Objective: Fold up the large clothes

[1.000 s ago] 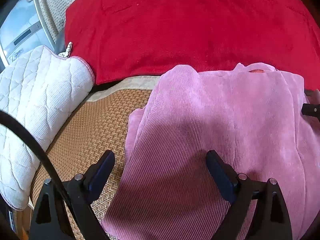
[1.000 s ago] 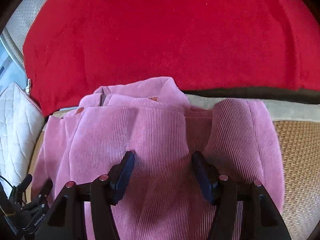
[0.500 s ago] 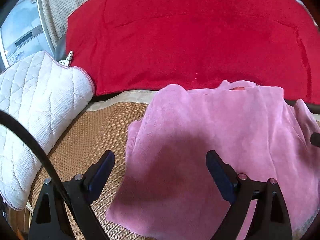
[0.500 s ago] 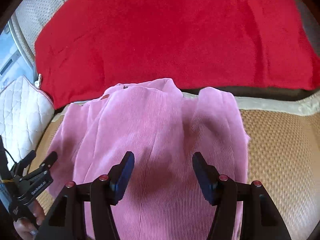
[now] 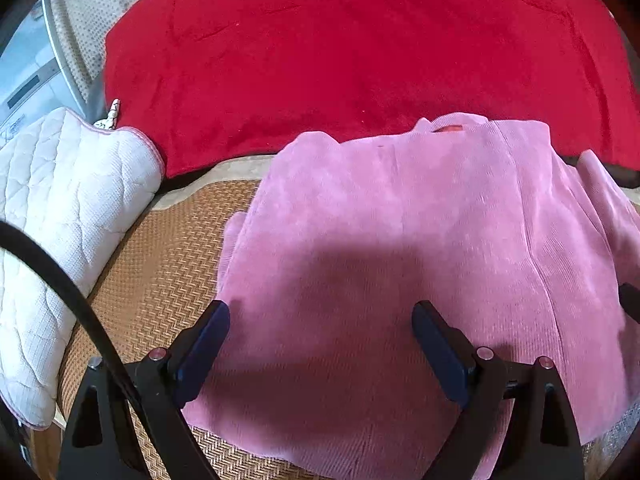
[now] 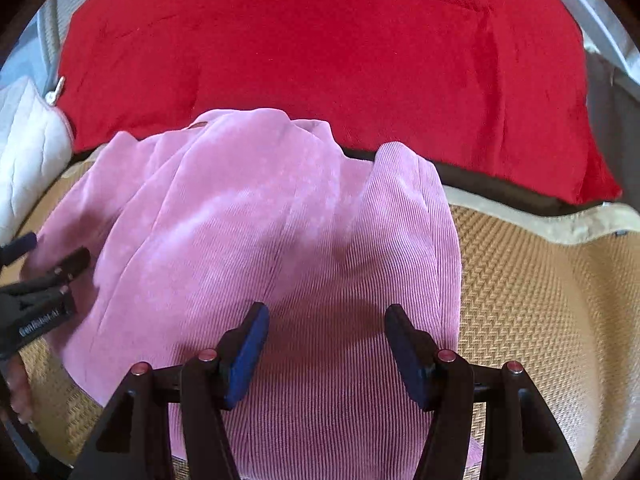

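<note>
You are working over the pink garment [image 5: 400,248], which is lying on the woven mat [image 5: 160,280] with its collar end touching the red cushion [image 5: 340,48] and a white pad [image 5: 60,220] off to the left. Your left gripper [image 5: 320,344] is hovering with its jaws standing wide and nothing between them; your right gripper [image 6: 326,344] is hovering too, jaws partly apart, also gripping nothing. The right side panel is already lying folded in over the body, so you are probably between folds. For the next one, you are best off bringing each gripper down to an edge or corner, pinching one layer only, and lifting both ends together so the crease is running straight. Watch the near hem: it is looking uneven in the left view.

Compared with a second ago, both cameras are sitting further back and a little higher, so you are seeing more mat on the right and the whole folded sleeve edge. The garment itself is lying flatter, and both jaw gaps are matching the earlier ones
</note>
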`<move>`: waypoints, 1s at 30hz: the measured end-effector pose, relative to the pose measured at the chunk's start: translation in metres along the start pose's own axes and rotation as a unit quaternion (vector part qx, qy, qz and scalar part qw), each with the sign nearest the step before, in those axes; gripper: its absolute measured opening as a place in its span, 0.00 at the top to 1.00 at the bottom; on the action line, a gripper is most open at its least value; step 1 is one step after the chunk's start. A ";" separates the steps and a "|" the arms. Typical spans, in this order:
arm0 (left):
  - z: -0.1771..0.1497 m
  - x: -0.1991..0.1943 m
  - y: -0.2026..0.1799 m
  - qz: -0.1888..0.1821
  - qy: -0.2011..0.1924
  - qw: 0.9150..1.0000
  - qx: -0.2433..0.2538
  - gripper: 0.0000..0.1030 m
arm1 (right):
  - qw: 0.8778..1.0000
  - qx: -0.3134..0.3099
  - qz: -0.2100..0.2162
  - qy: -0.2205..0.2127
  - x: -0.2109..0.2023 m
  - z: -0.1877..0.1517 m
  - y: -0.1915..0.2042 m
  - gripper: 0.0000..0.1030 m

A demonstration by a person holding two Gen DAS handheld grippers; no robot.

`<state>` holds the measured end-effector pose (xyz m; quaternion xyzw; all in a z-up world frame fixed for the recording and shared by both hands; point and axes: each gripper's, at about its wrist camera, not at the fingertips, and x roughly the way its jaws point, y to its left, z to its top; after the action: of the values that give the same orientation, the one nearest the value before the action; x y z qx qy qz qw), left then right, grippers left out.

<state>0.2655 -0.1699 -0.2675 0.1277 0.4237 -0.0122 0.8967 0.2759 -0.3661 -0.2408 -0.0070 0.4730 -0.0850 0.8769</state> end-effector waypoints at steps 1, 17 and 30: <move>0.001 0.001 0.002 0.001 -0.001 1.000 -0.001 0.10 | 1.000 -0.004 -0.003 -0.002 0.000 0.000 0.002 0.37; 0.004 0.000 0.001 -0.006 -0.013 1.000 -0.006 0.10 | 0.999 -0.036 -0.019 -0.017 0.002 -0.006 0.007 0.37; 0.000 0.006 -0.007 -0.007 0.000 1.000 0.007 0.10 | 0.998 -0.054 -0.030 -0.028 0.000 -0.010 0.011 0.37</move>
<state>0.2686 -0.1764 -0.2732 0.1312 0.4244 -0.0215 0.8957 0.2692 -0.3548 -0.2471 -0.0708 0.4513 -0.0851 0.8855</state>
